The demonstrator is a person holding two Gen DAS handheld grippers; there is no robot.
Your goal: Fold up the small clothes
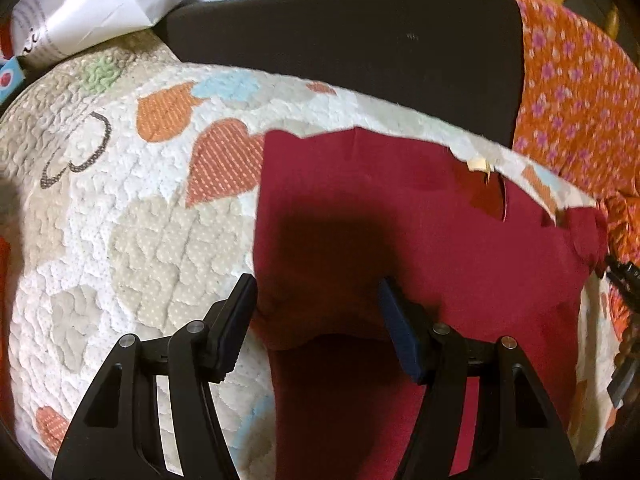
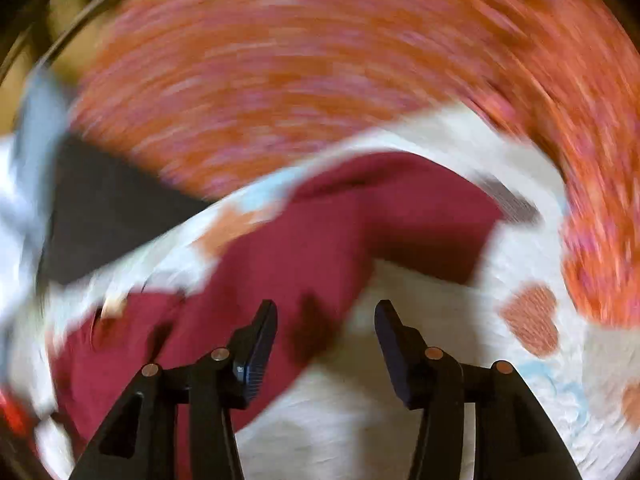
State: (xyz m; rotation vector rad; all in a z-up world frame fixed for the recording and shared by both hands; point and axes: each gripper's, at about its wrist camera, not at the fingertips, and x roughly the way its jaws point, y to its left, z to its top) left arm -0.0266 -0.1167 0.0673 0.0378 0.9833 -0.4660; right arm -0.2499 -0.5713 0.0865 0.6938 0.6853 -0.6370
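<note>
1. Black left gripper (image 1: 318, 292) sits nearest, jaws apart, nothing pinched; it straddles the left edge of the dark red fabric garment (image 1: 420, 240), likely lining up a grab.
2. Garment lies flat on the quilted cream bedspread with orange hearts (image 1: 120, 220), from centre out to 3 o'clock.
3. Black right gripper (image 2: 326, 312) is also open and empty, over the garment's edge at 6 o'clock; that view is badly blurred.
4. Orange floral cloth (image 1: 576, 88) lies at 2 o'clock, apart.
</note>
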